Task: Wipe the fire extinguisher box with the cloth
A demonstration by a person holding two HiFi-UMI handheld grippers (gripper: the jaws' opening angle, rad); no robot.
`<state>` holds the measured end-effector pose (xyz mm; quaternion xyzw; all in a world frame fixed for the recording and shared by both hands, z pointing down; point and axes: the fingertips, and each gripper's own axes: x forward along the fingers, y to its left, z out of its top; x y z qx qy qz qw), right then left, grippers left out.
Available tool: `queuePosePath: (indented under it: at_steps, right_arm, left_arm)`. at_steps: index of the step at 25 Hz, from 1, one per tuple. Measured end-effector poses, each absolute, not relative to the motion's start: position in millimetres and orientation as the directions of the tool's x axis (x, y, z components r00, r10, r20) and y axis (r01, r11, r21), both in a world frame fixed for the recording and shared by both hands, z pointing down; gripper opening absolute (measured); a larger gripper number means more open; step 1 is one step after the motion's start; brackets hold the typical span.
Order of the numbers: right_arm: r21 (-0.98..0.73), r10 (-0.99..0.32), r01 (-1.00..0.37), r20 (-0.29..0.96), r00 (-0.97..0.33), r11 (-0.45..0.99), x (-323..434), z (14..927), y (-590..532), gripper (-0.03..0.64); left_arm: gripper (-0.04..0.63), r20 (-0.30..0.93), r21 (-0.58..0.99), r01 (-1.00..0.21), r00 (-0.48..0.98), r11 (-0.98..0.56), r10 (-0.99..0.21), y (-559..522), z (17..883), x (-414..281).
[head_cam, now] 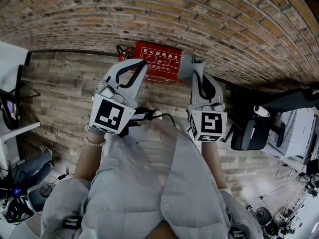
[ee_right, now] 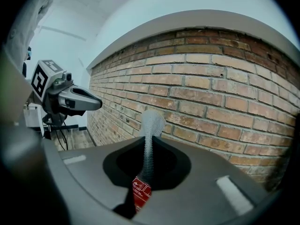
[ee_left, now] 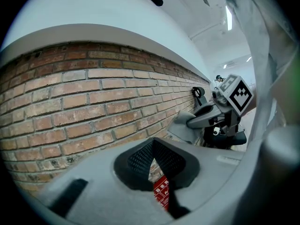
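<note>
Seemingly cloth [head_cam: 186, 67] overlapping box [head_cam: 158, 61], brick wall [head_cam: 209, 19] behind

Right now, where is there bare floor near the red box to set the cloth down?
Bare wooden floor runs left of the fire extinguisher box, between the brick wall and the white furniture. Right of the box is crowded with black equipment; cables and gear fill the lower left.

Indoor lab/workshop-type space: bare brick wall [head_cam: 199, 29], wood-plank floor [head_cam: 60, 98], red fire extinguisher box [head_cam: 158, 59] at the wall base, white tabletop [head_cam: 20, 131] at left, cabled gear [head_cam: 20, 203] on the floor, stands and equipment [head_cam: 289, 208] lower right.
</note>
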<state>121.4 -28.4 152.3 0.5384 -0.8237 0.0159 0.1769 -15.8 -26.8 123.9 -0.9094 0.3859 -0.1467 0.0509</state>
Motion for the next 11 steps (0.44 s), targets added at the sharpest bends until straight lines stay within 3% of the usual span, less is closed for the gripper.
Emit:
queuePosePath:
  at_steps: [11]
  right_arm:
    - [0.159, -0.875, -0.889, 0.317, -0.365, 0.429, 117.9, 155.2, -25.8, 0.025]
  left_arm:
    - [-0.002, 0.235, -0.226, -0.673, 0.664, -0.704, -0.710, -27.8, 124.4, -12.6]
